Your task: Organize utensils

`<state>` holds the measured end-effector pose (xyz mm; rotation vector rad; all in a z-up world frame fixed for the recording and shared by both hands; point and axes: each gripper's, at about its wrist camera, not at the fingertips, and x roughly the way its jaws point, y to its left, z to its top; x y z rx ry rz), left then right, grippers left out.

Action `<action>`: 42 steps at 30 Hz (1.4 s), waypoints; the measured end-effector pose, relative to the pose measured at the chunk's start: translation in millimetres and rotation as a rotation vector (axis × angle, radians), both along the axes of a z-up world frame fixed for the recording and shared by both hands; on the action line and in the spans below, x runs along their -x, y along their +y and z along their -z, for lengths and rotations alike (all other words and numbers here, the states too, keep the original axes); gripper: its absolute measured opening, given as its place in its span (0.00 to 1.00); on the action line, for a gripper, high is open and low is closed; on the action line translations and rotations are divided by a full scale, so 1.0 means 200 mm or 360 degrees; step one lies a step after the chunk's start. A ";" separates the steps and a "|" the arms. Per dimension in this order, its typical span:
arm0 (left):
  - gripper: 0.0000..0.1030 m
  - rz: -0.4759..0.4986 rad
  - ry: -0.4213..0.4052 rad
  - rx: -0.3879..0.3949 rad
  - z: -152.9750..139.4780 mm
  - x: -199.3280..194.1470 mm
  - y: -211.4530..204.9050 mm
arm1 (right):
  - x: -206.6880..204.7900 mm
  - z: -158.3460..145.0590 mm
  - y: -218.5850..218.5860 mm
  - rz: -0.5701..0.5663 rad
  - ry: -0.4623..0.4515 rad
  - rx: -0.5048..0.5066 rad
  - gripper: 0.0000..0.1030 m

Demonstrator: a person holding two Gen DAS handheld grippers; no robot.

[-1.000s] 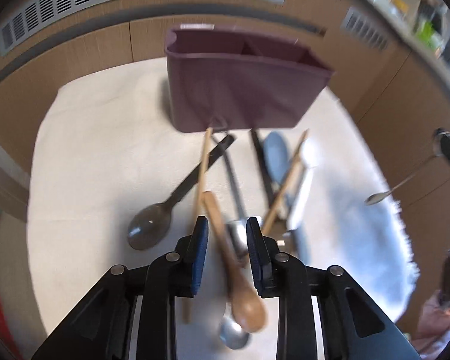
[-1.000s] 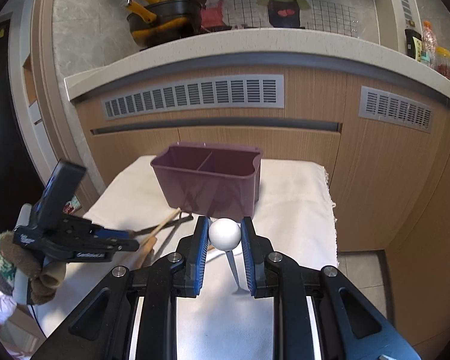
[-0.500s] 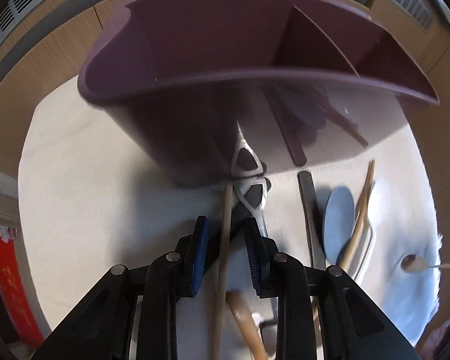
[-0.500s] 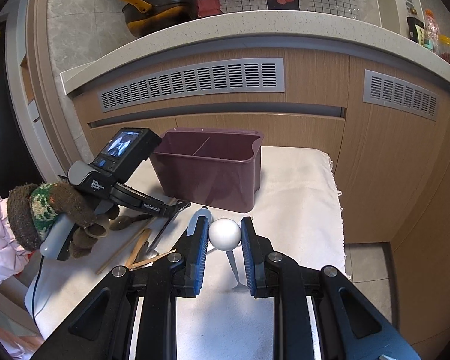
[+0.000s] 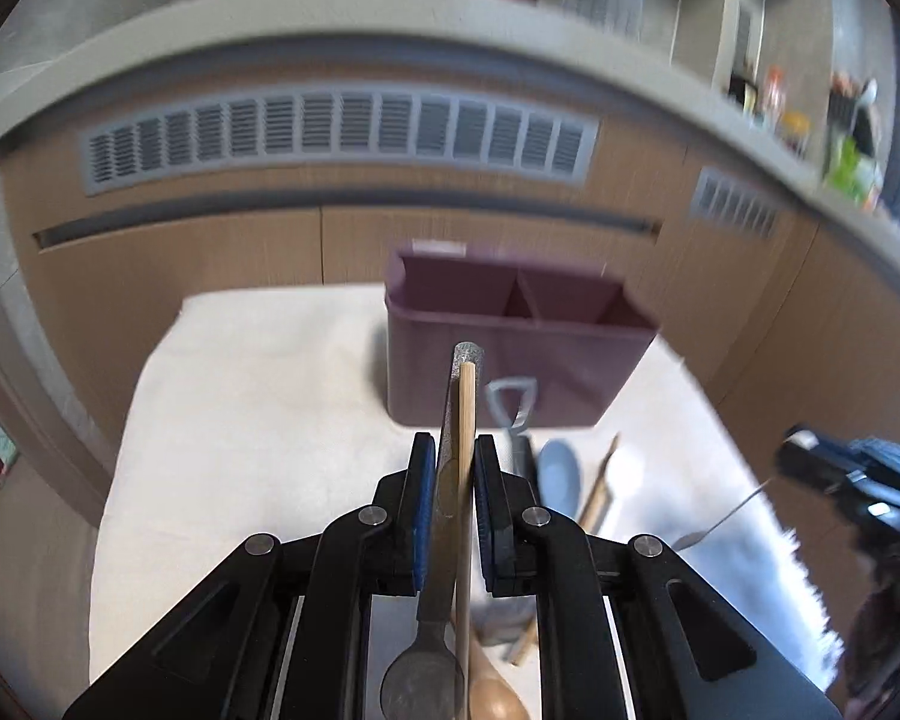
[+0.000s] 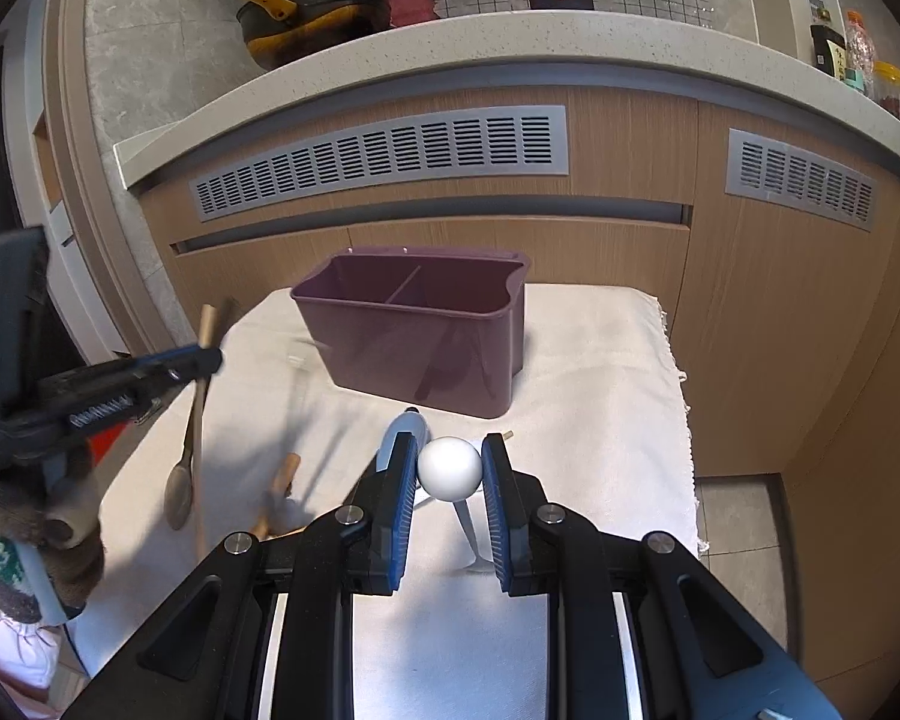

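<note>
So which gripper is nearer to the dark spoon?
Left. The left gripper has the dark spoon and a wooden stick between its closing jaws, lifted off the cloth; the right gripper is apart to the side, holding a white-tipped spoon.

Bright daylight, fisheye-warped edges, motion-blurred left wrist view

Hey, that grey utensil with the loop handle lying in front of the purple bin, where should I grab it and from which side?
Take the grey utensil by its straight handle just below the triangular loop, coming down from above with the jaws across its width. It lies flat on the cloth, loop end close to the purple bin, so a level approach looks blocked.
</note>
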<state>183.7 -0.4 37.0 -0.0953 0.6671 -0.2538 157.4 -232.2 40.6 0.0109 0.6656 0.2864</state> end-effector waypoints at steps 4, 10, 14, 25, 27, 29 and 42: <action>0.12 -0.0015 -0.0084 0.0060 -0.12 0.04 0.06 | 0.04 -0.05 0.02 -0.0013 -0.0050 0.0019 0.20; 0.08 0.0007 -0.0214 0.0072 -0.23 0.17 0.06 | 0.09 -0.13 0.05 -0.0024 -0.0114 0.0039 0.20; 0.08 0.0012 -0.0256 0.0052 -0.28 0.22 0.07 | 0.13 -0.16 0.05 -0.0026 -0.0145 0.0050 0.20; 0.21 0.0039 0.0261 0.0142 0.00 0.01 0.13 | 0.11 -0.17 -0.01 -0.0030 -0.0078 -0.0028 0.20; 0.25 0.0059 0.0319 0.0102 0.07 -0.02 0.10 | 0.11 -0.18 -0.01 -0.0037 -0.0089 -0.0023 0.20; 0.31 0.0089 0.0360 0.0070 0.13 -0.04 0.06 | 0.11 -0.19 -0.01 -0.0041 -0.0102 -0.0007 0.20; 0.38 0.0324 0.0302 -0.0001 0.22 0.00 -0.09 | 0.07 -0.26 -0.04 0.0052 -0.0193 0.0034 0.20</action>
